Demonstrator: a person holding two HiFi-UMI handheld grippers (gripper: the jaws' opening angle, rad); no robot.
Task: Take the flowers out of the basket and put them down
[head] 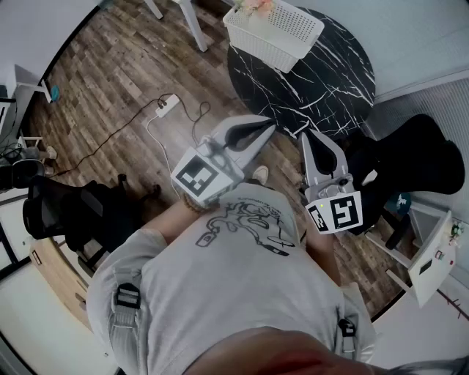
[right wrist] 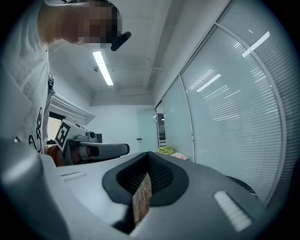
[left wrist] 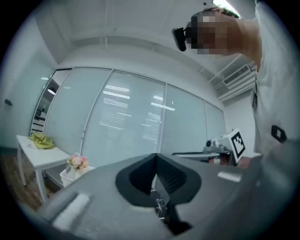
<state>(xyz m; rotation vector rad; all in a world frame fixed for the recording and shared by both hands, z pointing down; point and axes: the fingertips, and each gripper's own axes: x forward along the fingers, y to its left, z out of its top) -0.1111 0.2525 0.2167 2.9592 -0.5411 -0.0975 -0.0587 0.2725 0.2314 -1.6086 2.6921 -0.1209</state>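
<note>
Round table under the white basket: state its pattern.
Black round table with white marble veining; clearest in head view.

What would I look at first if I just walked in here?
Probably the grey left tongs and right tongs, both shut and empty, held in front of the person's chest. Past them, a white basket with pink flowers sits on a round black marble table.

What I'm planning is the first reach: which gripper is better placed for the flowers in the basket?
Probably left: the left gripper points toward the flowers at the basket's left end; the right gripper points beside them.
</note>
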